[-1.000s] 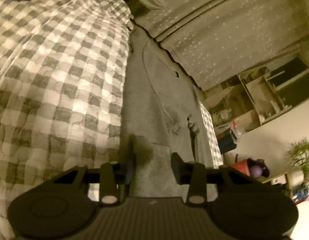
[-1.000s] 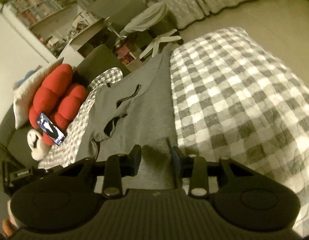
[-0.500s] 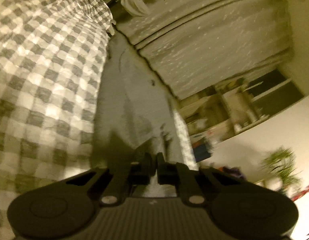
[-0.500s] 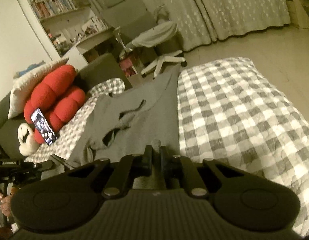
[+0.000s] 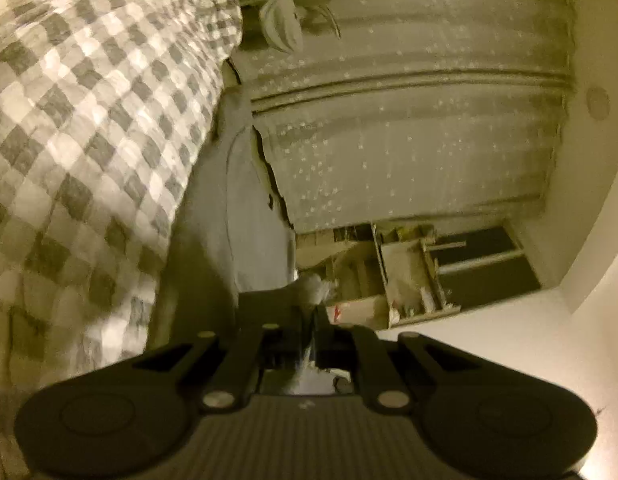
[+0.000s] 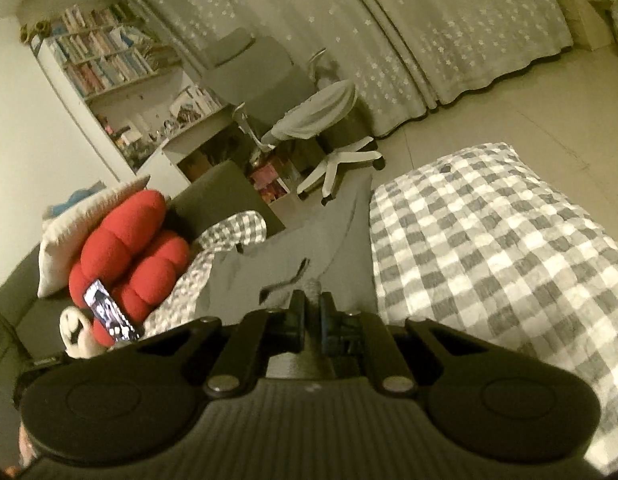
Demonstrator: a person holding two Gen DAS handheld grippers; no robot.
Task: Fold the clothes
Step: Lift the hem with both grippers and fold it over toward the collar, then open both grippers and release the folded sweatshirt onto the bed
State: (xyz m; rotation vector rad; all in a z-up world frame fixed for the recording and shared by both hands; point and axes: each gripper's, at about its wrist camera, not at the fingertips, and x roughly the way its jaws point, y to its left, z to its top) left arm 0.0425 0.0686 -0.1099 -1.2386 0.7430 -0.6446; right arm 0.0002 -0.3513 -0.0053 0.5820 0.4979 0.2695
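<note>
Two grippers clamped on near hem of grey garment (image 6: 337, 236): left gripper (image 5: 309, 316), right gripper (image 6: 312, 304); garment on checked quilt (image 6: 489, 248), long axis running straight away from jaws; neither hand nearer; fold likely goes forward.

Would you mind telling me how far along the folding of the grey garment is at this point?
Done: both grips look made. The left gripper and the right gripper are each shut on an edge of the grey garment, which lies stretched across the checked bedcover. In hand: that edge pinched at two points. Left: no fold shows yet, so the edge has to be lifted and laid over.
</note>
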